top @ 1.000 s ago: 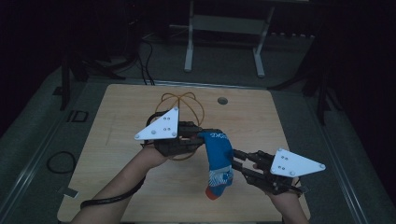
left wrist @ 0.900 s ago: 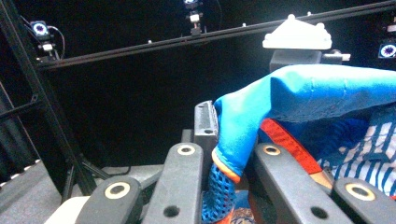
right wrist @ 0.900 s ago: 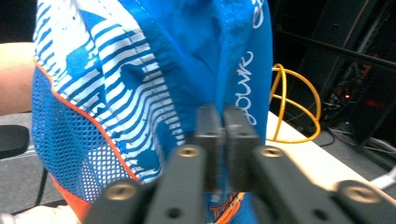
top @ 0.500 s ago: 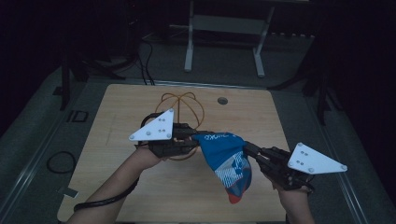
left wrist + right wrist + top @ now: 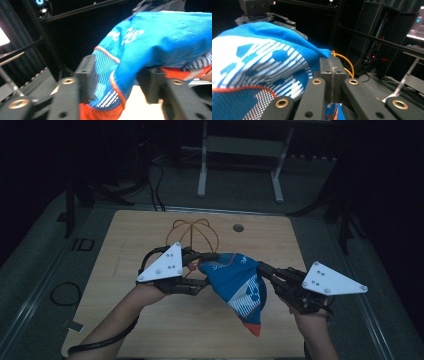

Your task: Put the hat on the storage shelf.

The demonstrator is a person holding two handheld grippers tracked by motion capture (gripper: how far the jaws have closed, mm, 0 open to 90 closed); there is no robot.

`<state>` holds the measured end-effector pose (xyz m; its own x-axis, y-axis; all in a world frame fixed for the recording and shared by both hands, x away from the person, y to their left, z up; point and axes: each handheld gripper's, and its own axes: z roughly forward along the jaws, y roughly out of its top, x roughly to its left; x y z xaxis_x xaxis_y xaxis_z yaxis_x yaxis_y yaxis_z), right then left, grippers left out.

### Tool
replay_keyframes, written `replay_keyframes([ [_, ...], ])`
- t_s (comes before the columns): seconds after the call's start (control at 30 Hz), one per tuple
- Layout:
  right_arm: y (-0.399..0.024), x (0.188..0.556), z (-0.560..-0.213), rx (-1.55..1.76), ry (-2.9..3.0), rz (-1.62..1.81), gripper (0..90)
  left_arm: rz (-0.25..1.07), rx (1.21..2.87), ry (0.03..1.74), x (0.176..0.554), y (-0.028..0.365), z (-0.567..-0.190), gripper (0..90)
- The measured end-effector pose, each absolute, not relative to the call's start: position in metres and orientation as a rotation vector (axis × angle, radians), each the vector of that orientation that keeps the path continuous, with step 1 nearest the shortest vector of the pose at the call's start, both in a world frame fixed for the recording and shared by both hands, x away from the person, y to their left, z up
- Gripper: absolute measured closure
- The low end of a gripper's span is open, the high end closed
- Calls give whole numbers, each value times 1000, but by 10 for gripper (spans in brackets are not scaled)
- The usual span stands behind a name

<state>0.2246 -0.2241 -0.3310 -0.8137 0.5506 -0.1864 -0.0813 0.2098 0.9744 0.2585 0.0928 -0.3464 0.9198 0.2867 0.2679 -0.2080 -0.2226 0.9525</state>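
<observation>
A blue cap (image 5: pixel 235 281) with white stripes and an orange brim edge hangs in the air between both grippers, above the wooden table (image 5: pixel 145 235). My right gripper (image 5: pixel 261 268) is shut on a fold of the cap's edge (image 5: pixel 322 53), its two pads pressed together. My left gripper (image 5: pixel 200 266) is at the cap's other side. Its jaws have just been opening and now stand apart, with the cap's mesh fabric (image 5: pixel 107 75) loose between the pads (image 5: pixel 86 75). The brim points down toward the table's near edge.
An orange wire frame (image 5: pixel 196 231) of crossed loops stands on the table behind the left gripper. A small round hole (image 5: pixel 238 227) lies near the table's far edge. Metal stand legs (image 5: pixel 202 175) and cables sit on the dark floor beyond.
The right gripper has moved right and up, drawing the cap out wider between the two hands. The left gripper's jaws have parted.
</observation>
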Motion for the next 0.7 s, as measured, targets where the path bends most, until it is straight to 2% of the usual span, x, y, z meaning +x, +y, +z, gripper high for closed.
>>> replay_keyframes([
  [0.07, -222, 225, -330, 430, 1983, 1638, 900, 479, 1745, 87, 257, 98, -347, 441],
  [0.53, -223, 243, -320, 485, 1929, 1649, 900, 541, 1740, 295, 245, 153, -371, 329],
  [0.6, -221, 247, -318, 490, 1925, 1637, 900, 551, 1730, 343, 246, 161, -378, 270],
  [0.67, -218, 252, -316, 500, 1922, 1629, 900, 565, 1706, 388, 245, 171, -386, 256],
  [0.7, -217, 255, -315, 502, 1923, 1627, 900, 575, 1702, 420, 246, 175, -389, 200],
])
